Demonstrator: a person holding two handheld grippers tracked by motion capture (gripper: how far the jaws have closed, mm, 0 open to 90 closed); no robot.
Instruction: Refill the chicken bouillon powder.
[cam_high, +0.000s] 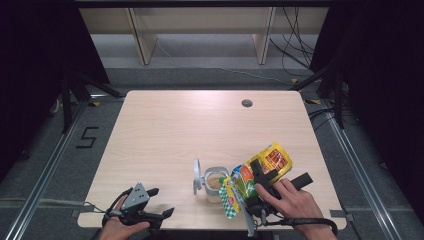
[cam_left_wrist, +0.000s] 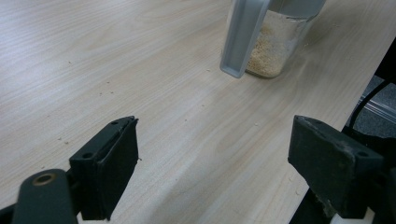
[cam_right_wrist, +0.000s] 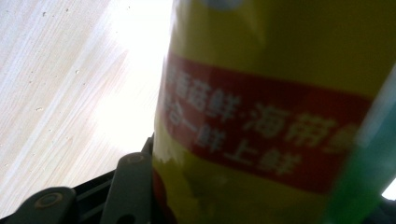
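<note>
Tongs first — our right gripper (cam_high: 261, 176) clamps the soft yellow-and-green printed pouch (cam_high: 252, 181), tilted over the clear jar of beige granules (cam_high: 215, 184) near the desk's front edge, best pinched mid-body since it looks light and slippery, while our left gripper (cam_high: 157, 201) stands apart — empty.

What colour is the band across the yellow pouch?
Red, with pale lettering, on the pouch; clearest in the right gripper view.

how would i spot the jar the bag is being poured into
Start at the near edge of the pale wooden table, right of centre. The small clear glass jar stands there, beside the yellow and green foil bag held in the right tool. Its grey hinged lid stands open, with beige granules inside.
</note>
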